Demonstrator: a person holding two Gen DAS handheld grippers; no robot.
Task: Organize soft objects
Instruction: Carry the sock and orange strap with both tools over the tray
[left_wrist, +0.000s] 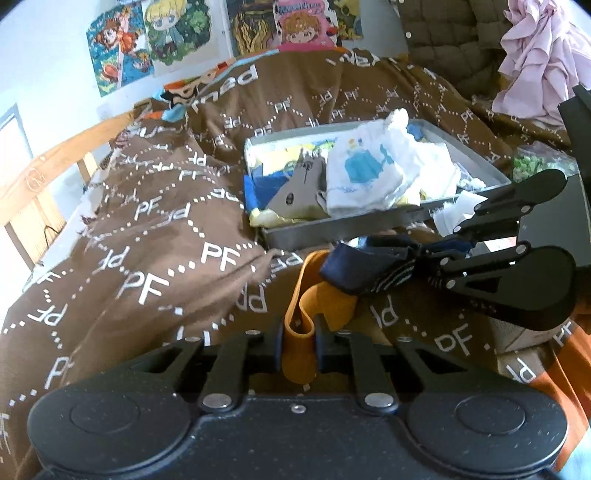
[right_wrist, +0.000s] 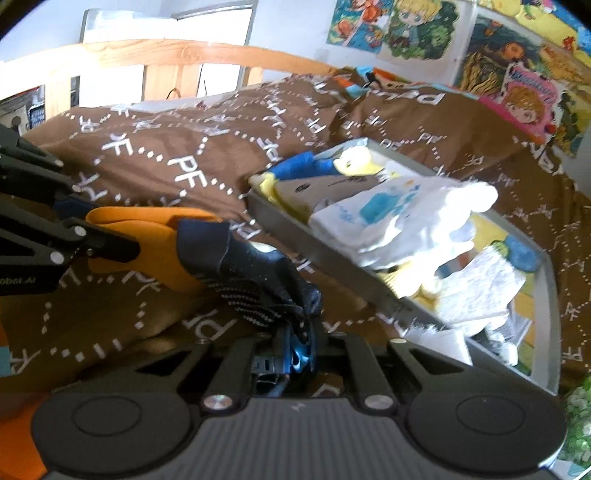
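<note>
The left tongs (left_wrist: 298, 341) are clenched on the orange part of a sock (left_wrist: 314, 295) — it lies on the brown bed cover (left_wrist: 147, 229). To their right, the right tongs (right_wrist: 291, 354) pinch the same sock's dark blue end (right_wrist: 251, 273). Past both tongs sits a gray tray (left_wrist: 332, 225) — full of soft white, yellow and blue cloth things (left_wrist: 369, 173).

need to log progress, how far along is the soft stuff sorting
Done: the gray tray on the brown bedspread already holds several items, a white cloth with blue print on top. In hand: an orange and navy sock, the left gripper shut on its orange end, the right gripper on its navy end. Left: getting it into the tray.
</note>
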